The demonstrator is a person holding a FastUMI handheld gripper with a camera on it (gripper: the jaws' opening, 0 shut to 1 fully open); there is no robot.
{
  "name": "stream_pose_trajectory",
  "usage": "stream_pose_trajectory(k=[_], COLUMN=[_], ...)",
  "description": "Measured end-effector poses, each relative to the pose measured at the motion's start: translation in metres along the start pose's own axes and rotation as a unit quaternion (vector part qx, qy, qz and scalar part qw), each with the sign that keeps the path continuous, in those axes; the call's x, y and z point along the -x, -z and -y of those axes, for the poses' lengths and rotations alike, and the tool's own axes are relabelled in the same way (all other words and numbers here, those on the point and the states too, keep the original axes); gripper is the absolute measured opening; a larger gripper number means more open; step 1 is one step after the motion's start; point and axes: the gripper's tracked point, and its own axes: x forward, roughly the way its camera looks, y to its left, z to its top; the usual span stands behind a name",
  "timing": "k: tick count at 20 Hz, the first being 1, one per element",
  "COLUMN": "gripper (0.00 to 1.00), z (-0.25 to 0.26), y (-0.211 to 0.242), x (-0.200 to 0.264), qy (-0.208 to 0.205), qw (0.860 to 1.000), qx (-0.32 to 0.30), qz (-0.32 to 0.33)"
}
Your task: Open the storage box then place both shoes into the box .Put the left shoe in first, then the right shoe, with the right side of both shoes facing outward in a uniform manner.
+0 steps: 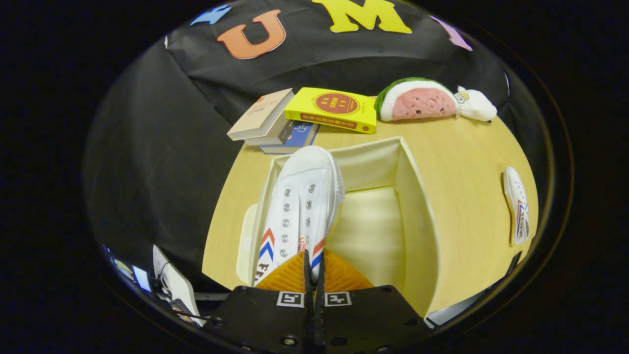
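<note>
Fingers of the gripper (313, 268) sat nearly pressed together, pinching a thin edge at the heel end of a white shoe (300, 206), apparently the collar or a wall beside it; exact purchase could not be told. Shoe hung toe-away from the camera, laces side up, over the left part of the open storage box (417, 216), toe near the box's far wall. Whether the sole touched the box floor was unclear. Box's right half lay bare. Second shoe (517, 206) lay well apart on the table (471, 147), off to the right of the box. Beyond the box: stacked books (275, 123), a yellow book (334, 109), a watermelon plush (417, 101) with a small white plush toy (475, 104) touching it. Risks, as judged: the narrow pinch could let the shoe swing or slip, landing it crooked or on its side; set too far toward the middle, it would crowd the second shoe's space; letting go high might tip it against the left wall, spoiling the uniform facing.
</note>
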Motion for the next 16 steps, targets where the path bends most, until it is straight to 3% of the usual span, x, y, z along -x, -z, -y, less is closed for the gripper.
stream_pose_trajectory(k=[2, 6, 7, 8, 11, 13, 16], gripper=[0.03, 0.27, 0.43, 0.48, 0.77, 0.86, 0.91], z=[-0.004, -0.016, -0.016, -0.016, -0.003, 0.012, 0.045], y=[0.001, -0.016, -0.019, -0.023, -0.030, -0.036, -0.048], x=[0.000, 0.008, 0.008, 0.012, 0.029, 0.043, 0.072], qy=[-0.006, -0.032, -0.033, -0.034, -0.029, -0.021, -0.008], qw=[1.000, 0.999, 0.998, 0.998, 0.996, 0.995, 0.993], qx=[0.010, 0.035, 0.041, 0.045, 0.058, 0.066, 0.059], qz=[0.000, 0.025, 0.031, 0.036, 0.056, 0.073, 0.106])
